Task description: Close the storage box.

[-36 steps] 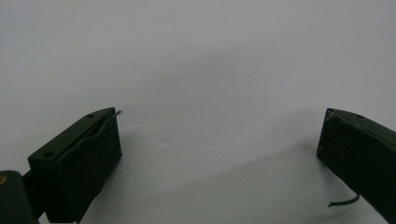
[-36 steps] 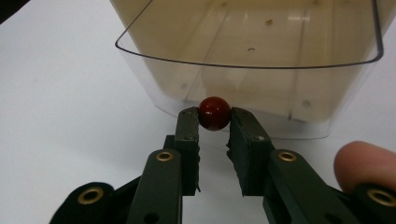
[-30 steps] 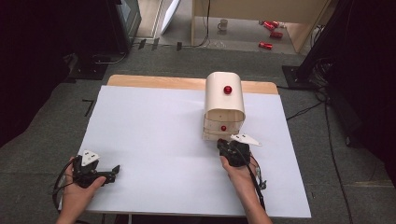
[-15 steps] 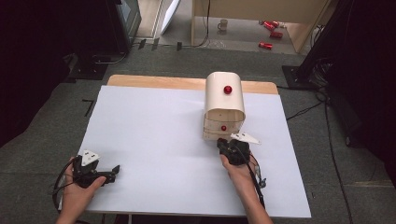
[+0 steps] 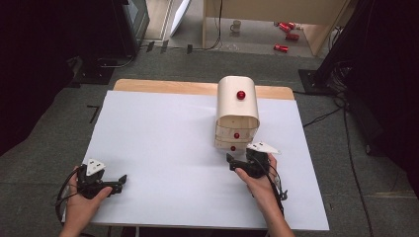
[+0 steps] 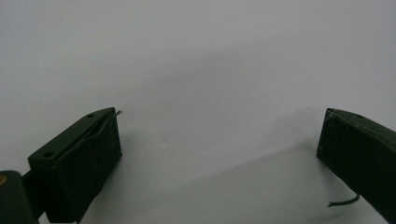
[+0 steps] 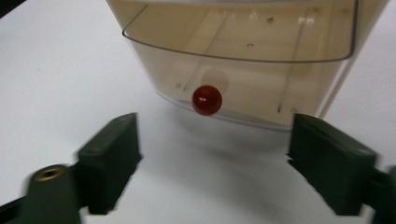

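Just beyond the spread fingers — apparently untouched — sits the drawer's red knob.

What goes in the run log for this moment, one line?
right gripper: jaws just opened, off red knob | bottom drawer: pulled out | left gripper: open, nothing between jaws, on white table

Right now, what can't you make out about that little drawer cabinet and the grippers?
- Drawer cabinet, right gripper view: its top is cut off by the upper edge.
- Bottom drawer, right gripper view: tinted front; no contents can be made out.
- Right gripper: jaws blurred, just opened, red knob ahead of them, untouched.
- Left gripper, left gripper view: right jaw cut off by the frame edge.
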{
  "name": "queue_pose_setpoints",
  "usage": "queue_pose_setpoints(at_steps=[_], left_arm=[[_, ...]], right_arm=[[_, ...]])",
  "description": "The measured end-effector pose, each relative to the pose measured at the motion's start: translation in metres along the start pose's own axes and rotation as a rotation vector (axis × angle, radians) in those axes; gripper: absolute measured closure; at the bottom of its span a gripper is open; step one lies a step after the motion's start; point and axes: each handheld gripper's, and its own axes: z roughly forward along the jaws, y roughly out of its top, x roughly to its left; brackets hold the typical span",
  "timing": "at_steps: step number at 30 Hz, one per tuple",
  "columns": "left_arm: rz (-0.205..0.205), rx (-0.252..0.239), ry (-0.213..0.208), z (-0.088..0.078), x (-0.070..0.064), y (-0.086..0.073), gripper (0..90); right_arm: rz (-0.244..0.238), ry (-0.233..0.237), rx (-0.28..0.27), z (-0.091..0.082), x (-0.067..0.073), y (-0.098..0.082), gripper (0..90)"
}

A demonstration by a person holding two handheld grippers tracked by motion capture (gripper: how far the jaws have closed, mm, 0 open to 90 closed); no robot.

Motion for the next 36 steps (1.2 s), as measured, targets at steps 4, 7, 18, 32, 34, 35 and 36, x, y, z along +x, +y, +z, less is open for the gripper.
queue_pose_setpoints(at_steps=[4, 7, 18, 32, 34, 35, 36], left_arm=[[0.000, 0.000, 0.000, 0.000, 0.000, 0.000, 0.0], [0.000, 0.000, 0.000, 0.000, 0.000, 0.000, 0.0], [0.000, 0.000, 0.001, 0.000, 0.000, 0.000, 0.0], [0.000, 0.000, 0.001, 0.000, 0.000, 0.000, 0.0], [0.000, 0.000, 0.001, 0.000, 0.000, 0.000, 0.0], [-0.001, 0.000, 0.001, 0.000, 0.000, 0.000, 0.0], [-0.001, 0.000, 0.001, 0.000, 0.000, 0.000, 0.0]], right_arm=[[-0.006, -0.022, 0.012, -0.007, -0.006, -0.004, 6.4], [-0.002, -0.017, 0.011, -0.013, -0.013, -0.008, 3.1], [-0.004, -0.066, 0.010, -0.032, -0.043, -0.027, 2.9], [0.025, -0.159, 0.066, -0.059, -0.091, -0.058, 2.9], [0.030, -0.172, 0.072, -0.063, -0.097, -0.063, 2.9], [0.033, -0.177, 0.073, -0.065, -0.100, -0.065, 2.9], [0.039, -0.180, 0.076, -0.067, -0.103, -0.067, 2.9]])
